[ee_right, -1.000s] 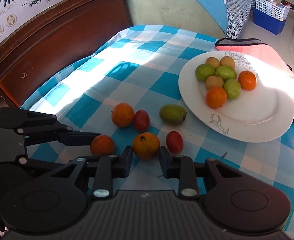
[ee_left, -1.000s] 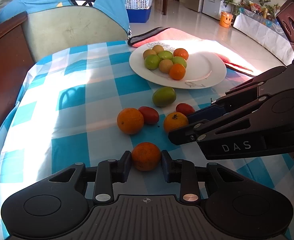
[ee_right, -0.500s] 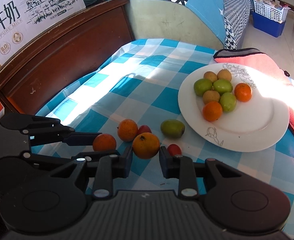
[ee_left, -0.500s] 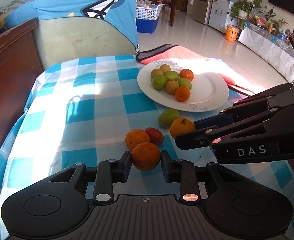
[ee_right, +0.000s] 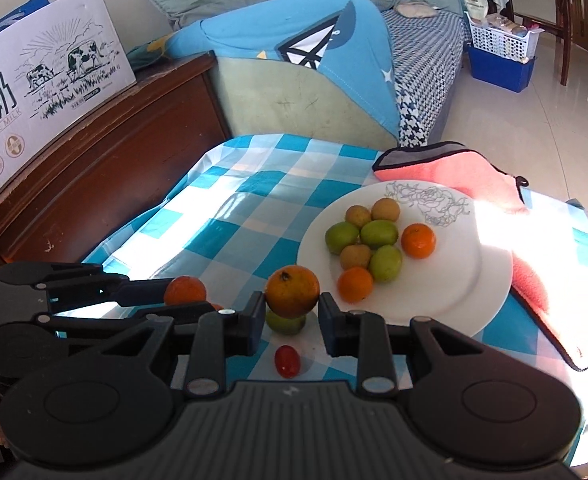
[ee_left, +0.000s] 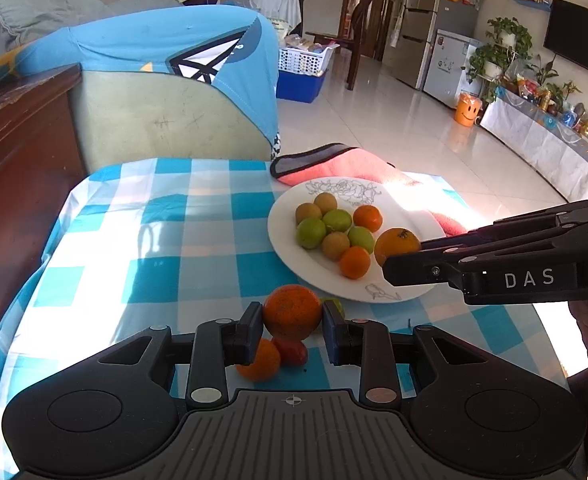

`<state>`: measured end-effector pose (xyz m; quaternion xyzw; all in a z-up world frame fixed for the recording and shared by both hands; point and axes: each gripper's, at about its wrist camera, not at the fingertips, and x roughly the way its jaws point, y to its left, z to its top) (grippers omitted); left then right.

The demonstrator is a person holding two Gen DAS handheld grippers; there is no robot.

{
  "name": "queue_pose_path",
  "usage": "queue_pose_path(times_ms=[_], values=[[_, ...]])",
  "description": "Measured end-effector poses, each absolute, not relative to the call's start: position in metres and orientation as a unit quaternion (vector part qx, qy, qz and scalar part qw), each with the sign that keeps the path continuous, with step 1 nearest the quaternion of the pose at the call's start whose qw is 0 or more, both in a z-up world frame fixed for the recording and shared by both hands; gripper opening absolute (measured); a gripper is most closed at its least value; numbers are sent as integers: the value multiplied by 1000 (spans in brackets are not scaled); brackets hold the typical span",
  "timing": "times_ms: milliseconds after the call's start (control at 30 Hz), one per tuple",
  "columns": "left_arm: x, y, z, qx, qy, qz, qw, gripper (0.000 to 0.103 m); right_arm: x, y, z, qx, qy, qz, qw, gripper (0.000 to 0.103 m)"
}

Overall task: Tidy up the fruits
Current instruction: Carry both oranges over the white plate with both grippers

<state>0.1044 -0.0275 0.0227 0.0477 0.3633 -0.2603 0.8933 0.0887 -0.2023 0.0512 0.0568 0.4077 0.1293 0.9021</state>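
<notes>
My left gripper [ee_left: 292,322] is shut on an orange [ee_left: 292,310], held above the checked tablecloth. Under it lie another orange [ee_left: 259,362] and a red fruit [ee_left: 293,352]; a green fruit [ee_left: 337,306] peeks out behind the right finger. My right gripper [ee_right: 290,312] is shut on a second orange [ee_right: 292,290], near the white plate [ee_right: 490,280] that carries several green, brown and orange fruits. Below it a green fruit [ee_right: 287,323] and a small red fruit [ee_right: 287,361] rest on the cloth. Each gripper shows in the other's view: right gripper [ee_left: 400,258], left gripper [ee_right: 186,297].
A pink towel [ee_right: 454,168] lies under the plate's far side and hangs over the table's right edge. A dark wooden cabinet [ee_right: 94,184] with a milk carton [ee_right: 42,80] borders the left. A sofa with a blue cloth [ee_left: 166,52] stands behind the table.
Both grippers have lifted their oranges off the cloth and moved toward the plate. The loose fruits on the table now sit lower in both views.
</notes>
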Motion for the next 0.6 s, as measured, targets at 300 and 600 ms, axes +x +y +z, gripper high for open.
queue_pose_path(times_ms=[300, 600], values=[[118, -45, 27, 30, 353, -261, 898, 29, 95, -227, 63, 55, 395, 109, 910, 29], [126, -69, 25, 30, 345, -275, 897, 29, 109, -266, 69, 61, 391, 74, 915, 29]])
